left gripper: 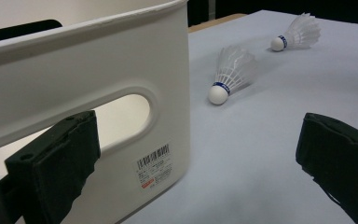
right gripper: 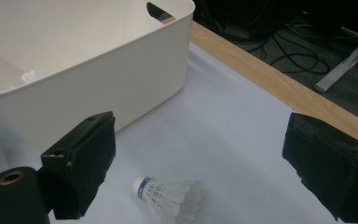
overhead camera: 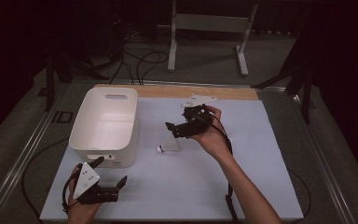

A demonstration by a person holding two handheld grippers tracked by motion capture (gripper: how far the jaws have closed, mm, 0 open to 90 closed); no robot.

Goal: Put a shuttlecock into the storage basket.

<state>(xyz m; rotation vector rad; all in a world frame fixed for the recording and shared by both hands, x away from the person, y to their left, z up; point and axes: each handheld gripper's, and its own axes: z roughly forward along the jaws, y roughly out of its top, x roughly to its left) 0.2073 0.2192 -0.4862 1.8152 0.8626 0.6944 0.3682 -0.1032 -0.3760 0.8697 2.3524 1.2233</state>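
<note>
A white feathered shuttlecock (overhead camera: 168, 148) with a blue-banded cork lies on the pale mat just right of the white bin (overhead camera: 105, 126). My right gripper (overhead camera: 175, 129) hovers open just above and beyond it; in the right gripper view the shuttlecock (right gripper: 172, 198) lies low between the wide-apart jaws of the gripper (right gripper: 205, 168). My left gripper (overhead camera: 109, 171) is open at the bin's near right corner. In the left gripper view one jaw of the gripper (left gripper: 198, 163) stands in front of the bin's handle slot (left gripper: 121, 116). Beyond it lie two shuttlecocks, one near (left gripper: 230, 74), one farther (left gripper: 298, 35).
Something pale and blurred lies inside the bin (right gripper: 32, 74). A wooden strip (overhead camera: 200, 92) borders the mat's far edge. Cables and a white stand (overhead camera: 209, 28) sit on the floor beyond the table. Metal rails (overhead camera: 23, 158) run along the table's sides.
</note>
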